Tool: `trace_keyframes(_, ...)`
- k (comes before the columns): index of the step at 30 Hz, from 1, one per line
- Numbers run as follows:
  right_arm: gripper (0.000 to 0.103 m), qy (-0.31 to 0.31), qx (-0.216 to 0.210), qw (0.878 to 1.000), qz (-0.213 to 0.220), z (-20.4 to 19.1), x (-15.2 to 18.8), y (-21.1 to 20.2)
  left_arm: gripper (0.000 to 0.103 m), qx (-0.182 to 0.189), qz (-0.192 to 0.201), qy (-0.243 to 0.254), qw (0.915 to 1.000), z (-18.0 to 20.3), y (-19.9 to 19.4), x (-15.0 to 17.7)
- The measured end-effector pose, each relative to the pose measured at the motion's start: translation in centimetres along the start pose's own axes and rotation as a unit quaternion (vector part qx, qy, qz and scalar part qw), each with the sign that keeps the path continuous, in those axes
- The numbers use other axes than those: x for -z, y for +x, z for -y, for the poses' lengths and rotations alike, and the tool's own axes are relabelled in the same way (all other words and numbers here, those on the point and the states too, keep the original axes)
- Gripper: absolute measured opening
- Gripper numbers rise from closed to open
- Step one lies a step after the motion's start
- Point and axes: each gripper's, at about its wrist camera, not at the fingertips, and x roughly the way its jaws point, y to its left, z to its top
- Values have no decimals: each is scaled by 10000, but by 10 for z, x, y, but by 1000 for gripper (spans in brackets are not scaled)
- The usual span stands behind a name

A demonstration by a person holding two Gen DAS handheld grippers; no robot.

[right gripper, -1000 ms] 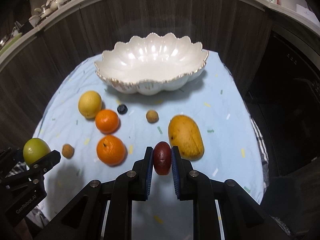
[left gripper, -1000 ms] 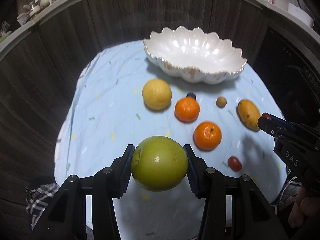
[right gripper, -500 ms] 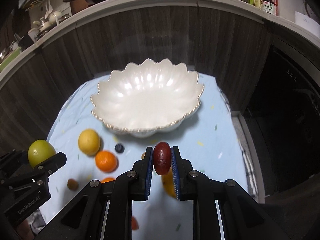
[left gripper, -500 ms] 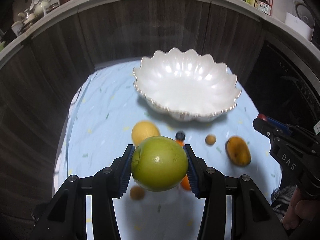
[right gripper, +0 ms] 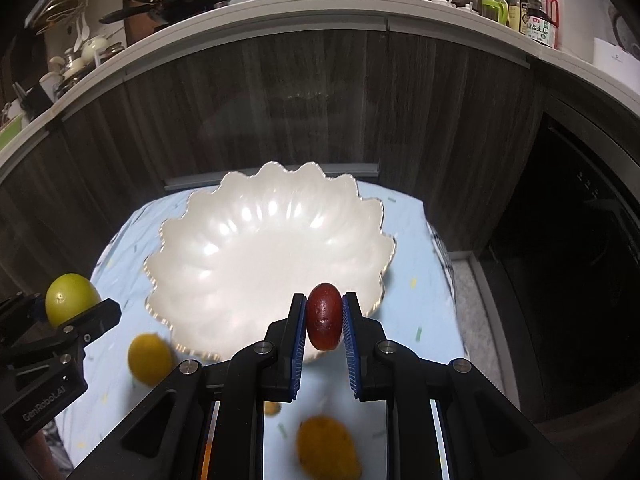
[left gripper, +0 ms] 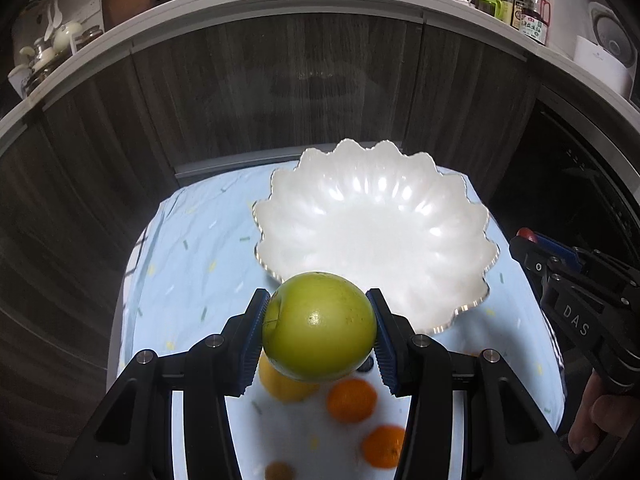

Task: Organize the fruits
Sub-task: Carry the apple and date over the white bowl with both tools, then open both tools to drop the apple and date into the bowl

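Note:
My left gripper (left gripper: pixel 319 327) is shut on a big green round fruit (left gripper: pixel 320 326), held in the air just before the near rim of the white scalloped bowl (left gripper: pixel 376 216). My right gripper (right gripper: pixel 324 317) is shut on a small dark red oval fruit (right gripper: pixel 324 316), over the bowl's (right gripper: pixel 256 240) near right rim. The bowl holds nothing. Each gripper shows in the other's view: the left one with its green fruit (right gripper: pixel 70 299) at the left, the right one (left gripper: pixel 528 240) at the right. Below lie a yellow fruit (right gripper: pixel 148 358), two oranges (left gripper: pixel 352 399) (left gripper: pixel 383 446) and a mango (right gripper: pixel 328 448).
The bowl stands on a pale blue cloth (left gripper: pixel 192 264) over a small table. Dark wood cabinet fronts (left gripper: pixel 280 92) rise right behind it, a black appliance (right gripper: pixel 568 248) to the right. A small brown fruit (left gripper: pixel 279 471) lies near the front. A person's hand (left gripper: pixel 600 412) grips the right tool.
Both grippers have risen and moved forward toward the bowl with their fruits. The bowl now looms larger and the loose fruits have slid down under the fingers.

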Motion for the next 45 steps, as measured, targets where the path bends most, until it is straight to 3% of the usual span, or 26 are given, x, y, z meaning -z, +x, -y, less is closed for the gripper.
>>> trace_keyframes(12,19,186,144,9996,-127,15,-29,42,48,21,-92,-81,9999,-1,47,-34)
trace_keyframes(25,19,297,219,9983,-454,26,-28,84,48,14,-335,-94,9994,-1,90,-39)
trace_keyframes(39,20,284,155,9978,-579,25,-27,92,48,71,-585,-67,9982,1,101,-35)
trace_keyframes(42,32,243,238,9978,-571,23,-27,90,48,64,-688,-90,9976,1,104,-33)
trace_keyframes(43,42,239,288,9979,-538,23,-27,88,54,71,-697,-98,9975,0,104,-32)
trace_keyframes(45,50,231,342,9980,-470,23,-27,85,71,16,-596,-116,9982,-1,100,-32)
